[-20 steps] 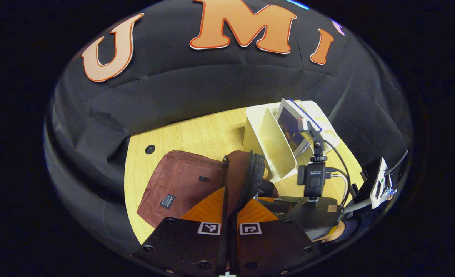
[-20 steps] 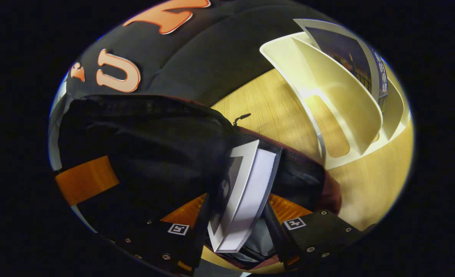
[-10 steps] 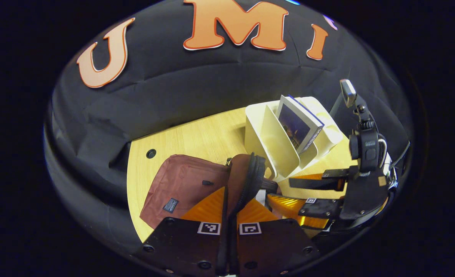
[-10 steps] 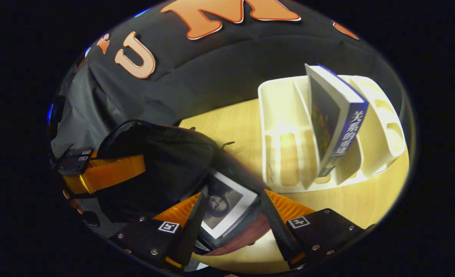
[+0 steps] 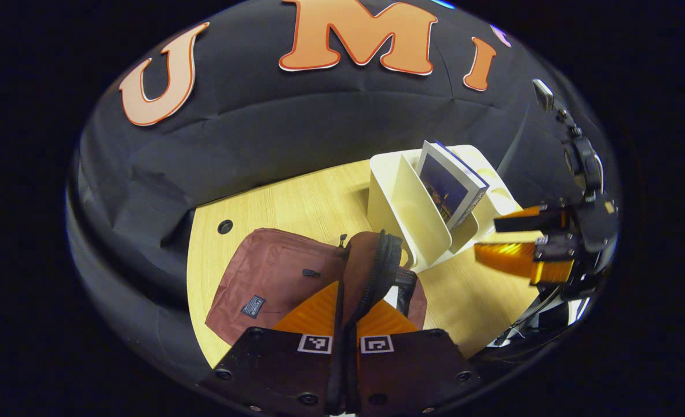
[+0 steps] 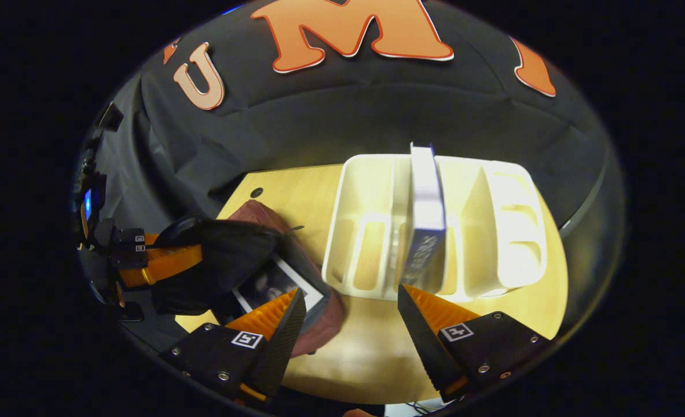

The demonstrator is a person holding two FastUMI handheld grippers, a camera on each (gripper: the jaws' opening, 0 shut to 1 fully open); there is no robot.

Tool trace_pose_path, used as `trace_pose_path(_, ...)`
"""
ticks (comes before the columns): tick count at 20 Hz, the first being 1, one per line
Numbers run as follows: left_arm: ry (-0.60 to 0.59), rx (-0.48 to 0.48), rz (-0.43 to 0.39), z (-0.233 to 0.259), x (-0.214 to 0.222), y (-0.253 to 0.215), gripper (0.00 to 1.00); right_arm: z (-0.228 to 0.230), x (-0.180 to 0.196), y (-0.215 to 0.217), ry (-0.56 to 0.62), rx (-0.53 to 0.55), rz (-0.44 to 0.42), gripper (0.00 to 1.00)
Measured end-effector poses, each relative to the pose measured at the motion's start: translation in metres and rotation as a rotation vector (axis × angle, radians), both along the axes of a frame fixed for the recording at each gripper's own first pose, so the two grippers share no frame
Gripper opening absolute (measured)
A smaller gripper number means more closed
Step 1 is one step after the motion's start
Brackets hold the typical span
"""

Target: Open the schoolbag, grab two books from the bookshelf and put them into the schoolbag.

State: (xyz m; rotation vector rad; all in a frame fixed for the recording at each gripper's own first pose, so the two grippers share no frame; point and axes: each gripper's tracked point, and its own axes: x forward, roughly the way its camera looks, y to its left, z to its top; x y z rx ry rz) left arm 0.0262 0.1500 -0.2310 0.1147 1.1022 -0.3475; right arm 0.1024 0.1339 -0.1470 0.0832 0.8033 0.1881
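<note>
My left tool point(image 5: 345, 301) pinches the bag point(image 5: 273, 278) flap. My right tool point(image 6: 348, 324) is wide apart, empty, with the book point(image 6: 426, 214) in the shelf point(image 6: 510, 231) at twelve o'clock.

A light wooden table point(image 5: 296, 202) stood against a black cloth wall point(image 5: 273, 133) that hung in soft folds. A round hole point(image 5: 225, 226) was cut in the tabletop near the wall. Light fell brightly on the wood.

Black jaw mounts point(image 6: 495, 347) with silver screws and square black-and-white markers point(image 5: 314, 344) (one per side), ribbed wedge faces.
</note>
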Motion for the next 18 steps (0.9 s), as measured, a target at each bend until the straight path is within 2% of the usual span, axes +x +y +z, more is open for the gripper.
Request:
trace_pose_path(6,0.019,-0.023,0.015,-0.006,-0.007,-0.003,0.04,0.036,0.022,-0.032,0.016,-0.048,-0.008,0.95)
trace_pose_path(7,0.019,-0.025,0.020,-0.007,-0.008,-0.002,0.09,0.036,0.028,-0.038,0.027,-0.074,-0.003,0.95)
trace_pose_path(8,0.017,-0.025,0.027,-0.007,-0.008,0.000,0.04,0.037,0.035,-0.042,0.029,-0.093,0.008,0.95)
trace_pose_path(9,0.018,-0.029,0.037,-0.008,-0.009,0.002,0.04,0.039,0.043,-0.044,0.038,-0.112,0.011,0.95)
trace_pose_path(12,0.029,-0.041,0.069,-0.013,-0.011,0.003,0.04,0.036,0.063,-0.040,0.093,-0.075,-0.001,0.95)
trace_pose_path(18,0.052,-0.045,0.116,-0.021,-0.013,0.008,0.04,0.000,0.114,-0.049,0.249,-0.002,-0.033,0.95)
